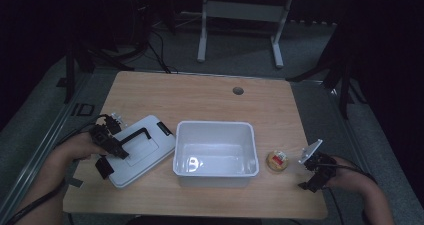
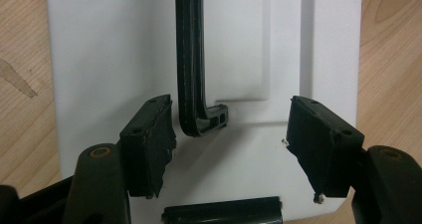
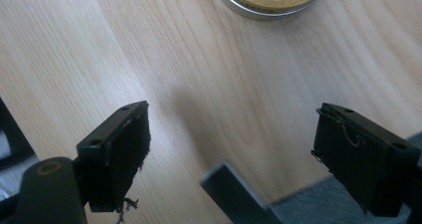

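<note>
Evidently the left gripper (image 1: pixel 111 150) is hovering spread over the white plastic lid's (image 1: pixel 150 147) black handle (image 2: pixel 191 64), leaving the white plastic bin (image 1: pixel 216 172) uncovered; the right gripper (image 1: pixel 311 171) is gaping empty near the round yellow-topped tin (image 1: pixel 277 161) on the wooden worktop (image 1: pixel 200 95).

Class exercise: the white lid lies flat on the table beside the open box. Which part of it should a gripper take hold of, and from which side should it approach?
Probably the black handle on top of the lid. It is a narrow bar standing up from the flat panel, so jaws can straddle it. Come from above, as the left gripper does now, open with the bar's end between its jaws. The lid's edges lie flush on the table.
</note>
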The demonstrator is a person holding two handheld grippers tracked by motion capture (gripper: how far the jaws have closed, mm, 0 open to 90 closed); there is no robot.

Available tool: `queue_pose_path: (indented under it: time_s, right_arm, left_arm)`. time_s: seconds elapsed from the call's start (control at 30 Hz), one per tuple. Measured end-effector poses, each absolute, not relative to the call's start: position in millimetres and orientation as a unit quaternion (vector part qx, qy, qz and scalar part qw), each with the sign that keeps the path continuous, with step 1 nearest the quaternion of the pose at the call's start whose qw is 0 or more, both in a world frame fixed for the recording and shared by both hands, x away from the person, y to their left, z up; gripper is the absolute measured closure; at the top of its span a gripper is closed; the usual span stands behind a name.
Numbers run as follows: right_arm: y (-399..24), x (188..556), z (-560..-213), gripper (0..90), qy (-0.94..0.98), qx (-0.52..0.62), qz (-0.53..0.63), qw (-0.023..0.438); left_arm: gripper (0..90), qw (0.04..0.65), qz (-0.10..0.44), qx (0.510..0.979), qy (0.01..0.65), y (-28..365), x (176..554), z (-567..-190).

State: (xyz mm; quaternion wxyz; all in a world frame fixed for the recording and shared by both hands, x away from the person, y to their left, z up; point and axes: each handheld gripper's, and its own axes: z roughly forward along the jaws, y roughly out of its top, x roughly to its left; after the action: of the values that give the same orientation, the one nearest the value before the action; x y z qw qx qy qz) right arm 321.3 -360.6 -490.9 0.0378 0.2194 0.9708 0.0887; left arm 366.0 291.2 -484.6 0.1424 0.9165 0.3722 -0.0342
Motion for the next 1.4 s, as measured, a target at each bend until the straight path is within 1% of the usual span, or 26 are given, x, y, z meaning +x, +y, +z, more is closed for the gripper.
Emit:
queue_pose_path:
  time_s: [0.1, 0.13, 0.27, 0.3, 0.33, 0.63, 0.93, 1.0, 1.1, 1.4]
  right_arm:
    - [-357, 325, -483, 15.7, 0.979, 0.188, 0.069, 0.047]
    - [-356, 327, -481, 17.9, 0.980, 0.179, 0.063, 0.053]
    - [-349, 332, -475, 18.6, 0.986, 0.149, 0.037, 0.063]
    - [-347, 334, -474, 21.1, 0.987, 0.143, 0.029, 0.065]
    - [-345, 335, -473, 21.5, 0.988, 0.135, 0.023, 0.065]
    - [-323, 349, -468, 21.4, 0.991, 0.111, 0.016, 0.069]
    - [-303, 360, -474, 21.3, 0.994, 0.087, 0.005, 0.069]
    - [-299, 362, -475, 20.2, 0.994, 0.083, 0.005, 0.072]
    - [-292, 366, -476, 18.9, 0.995, 0.079, 0.011, 0.062]
    - [-276, 376, -487, 17.8, 0.996, 0.072, 0.003, 0.051]
  left_arm:
    - [34.7, 0.143, -0.036, 0.918, 0.369, 290, 366, -484]
    - [34.7, 0.144, -0.036, 0.917, 0.369, 290, 366, -483]
    - [34.7, 0.143, -0.033, 0.919, 0.366, 290, 365, -481]
    - [34.7, 0.142, -0.032, 0.919, 0.367, 290, 365, -480]
    - [34.7, 0.140, -0.033, 0.919, 0.366, 290, 365, -480]
    - [34.6, 0.133, -0.031, 0.922, 0.363, 288, 365, -481]
    - [34.6, 0.136, -0.033, 0.922, 0.360, 287, 365, -481]
    - [34.5, 0.134, -0.034, 0.923, 0.359, 287, 365, -481]
    - [34.6, 0.134, -0.034, 0.923, 0.359, 287, 364, -482]
    - [34.5, 0.131, -0.035, 0.923, 0.359, 289, 364, -484]
